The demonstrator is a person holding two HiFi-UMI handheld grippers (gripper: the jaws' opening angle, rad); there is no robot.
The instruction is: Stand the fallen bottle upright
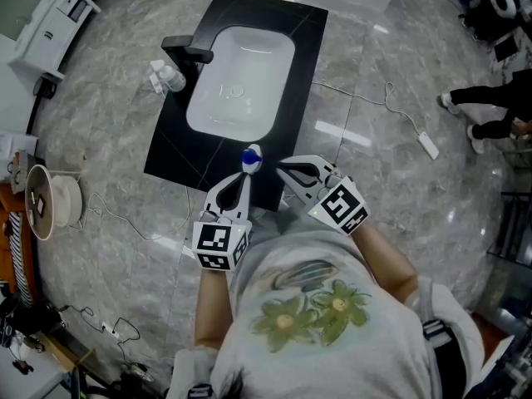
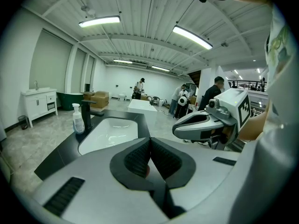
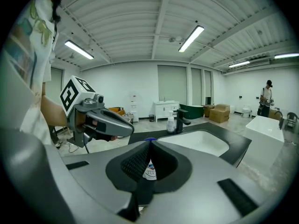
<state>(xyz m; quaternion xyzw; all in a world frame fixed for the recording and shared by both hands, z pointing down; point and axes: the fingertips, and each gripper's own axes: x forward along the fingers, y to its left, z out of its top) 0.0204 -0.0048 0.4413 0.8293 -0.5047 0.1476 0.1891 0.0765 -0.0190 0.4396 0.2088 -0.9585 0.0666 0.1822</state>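
Grey marble floor, and on it a black counter with a white sink set into it. Both pairs of fingers are pressed tip to tip, with nothing clamped. The left gripper shows its ribbed pads meeting in a single seam. The right gripper is closed the same way.

Through the hollow under the right tips peeks the bottle: a white body with a printed label, its blue cap just showing above the tips. From the head view, the bottle stands upright at the counter's near edge. The left gripper is right beside it and the right gripper is near, off to its right.

At the far left of the sink sit a black faucet and a soap dispenser.
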